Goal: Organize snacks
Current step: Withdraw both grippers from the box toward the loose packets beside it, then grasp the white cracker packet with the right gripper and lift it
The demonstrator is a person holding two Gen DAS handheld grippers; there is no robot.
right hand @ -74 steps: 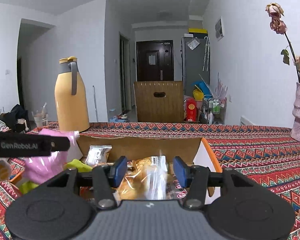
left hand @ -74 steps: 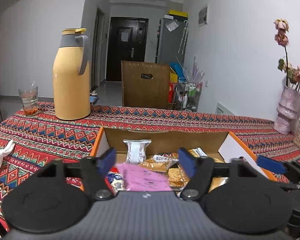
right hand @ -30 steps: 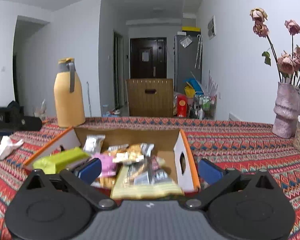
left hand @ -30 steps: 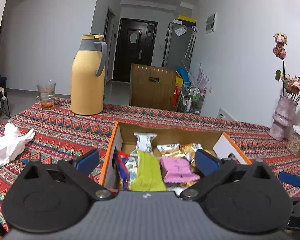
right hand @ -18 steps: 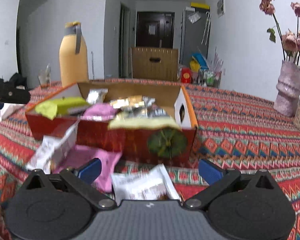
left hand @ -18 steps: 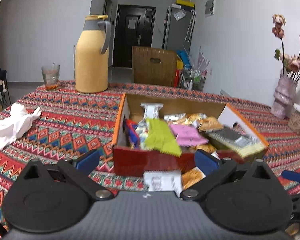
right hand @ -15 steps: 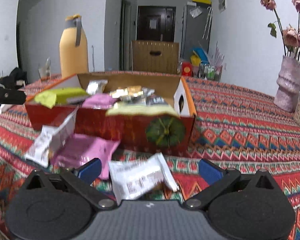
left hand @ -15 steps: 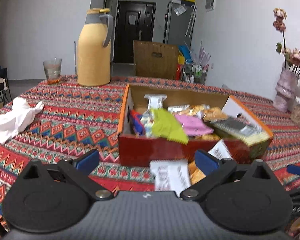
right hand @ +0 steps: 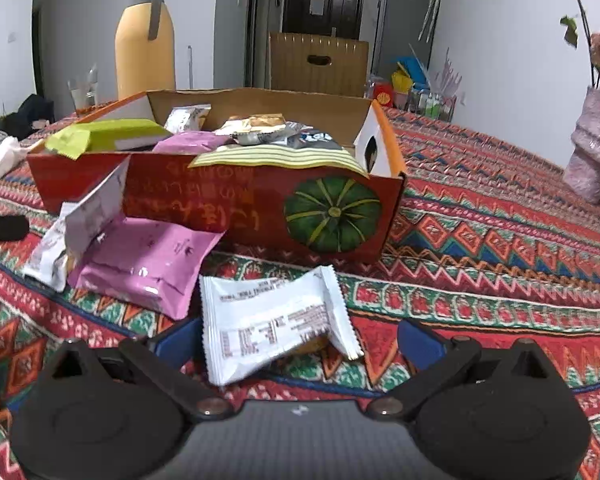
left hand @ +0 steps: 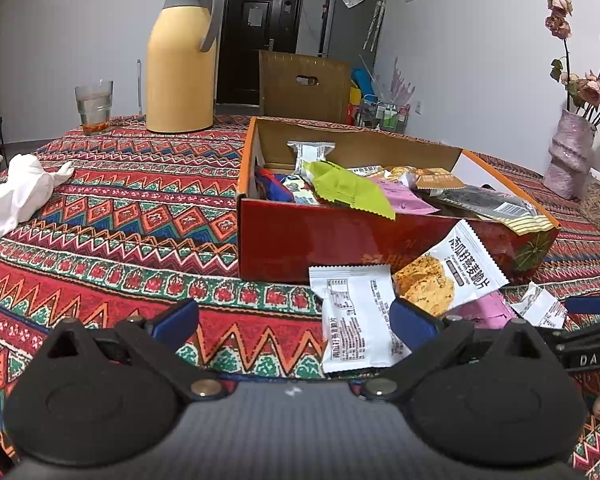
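Note:
A red cardboard box (left hand: 300,236) (right hand: 220,204) with a pumpkin picture holds several snack packets, among them a green one (left hand: 348,188) and a pink one (right hand: 188,142). In front of it on the patterned cloth lie loose packets: a white one (left hand: 356,324), a cracker packet (left hand: 448,276) leaning on the box, a pink packet (right hand: 148,264), and a white packet (right hand: 272,320). My left gripper (left hand: 294,320) is open, low over the cloth, its right finger against the white packet. My right gripper (right hand: 300,340) is open with the white packet between its fingers.
A yellow thermos jug (left hand: 180,56) and a glass (left hand: 94,106) stand at the table's far left. A crumpled white tissue (left hand: 16,196) lies at the left. A pink vase of dried roses (left hand: 572,152) stands at the right. A wooden chair back (left hand: 304,88) is behind the table.
Both grippers let go of packets over the box, opened wide, and drew back and down to the loose packets in front of the box.

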